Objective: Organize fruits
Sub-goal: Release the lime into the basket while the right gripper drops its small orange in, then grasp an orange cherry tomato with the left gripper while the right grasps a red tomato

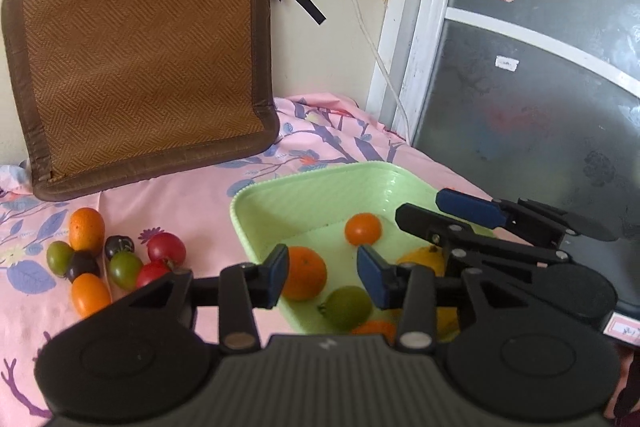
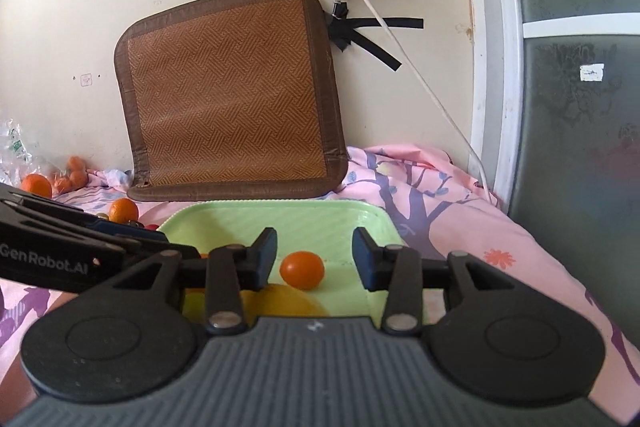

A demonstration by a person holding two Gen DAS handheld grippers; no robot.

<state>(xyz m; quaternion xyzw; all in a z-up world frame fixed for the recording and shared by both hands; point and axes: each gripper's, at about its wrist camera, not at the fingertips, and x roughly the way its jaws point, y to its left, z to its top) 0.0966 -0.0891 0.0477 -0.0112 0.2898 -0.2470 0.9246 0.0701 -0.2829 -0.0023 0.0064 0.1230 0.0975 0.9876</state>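
Left wrist view — my left gripper [image 1: 322,275] and right gripper [image 1: 418,207] hang parted, empty, above pale green plastic tray [image 1: 304,187] holding fruit; next I fetch loose small tomatoes [image 1: 120,259] from pink cloth [image 1: 192,203]

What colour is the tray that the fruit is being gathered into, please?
The tray is pale green with a ribbed surface; it shows best in the left wrist view.

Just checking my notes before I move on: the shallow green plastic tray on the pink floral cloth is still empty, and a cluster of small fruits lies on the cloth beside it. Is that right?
Not quite. The shallow green plastic tray is not empty: the left wrist view shows several fruits in it, among them a round orange citrus fruit and a small orange tomato. The cluster of small fruits does lie on the pink floral cloth beside it.
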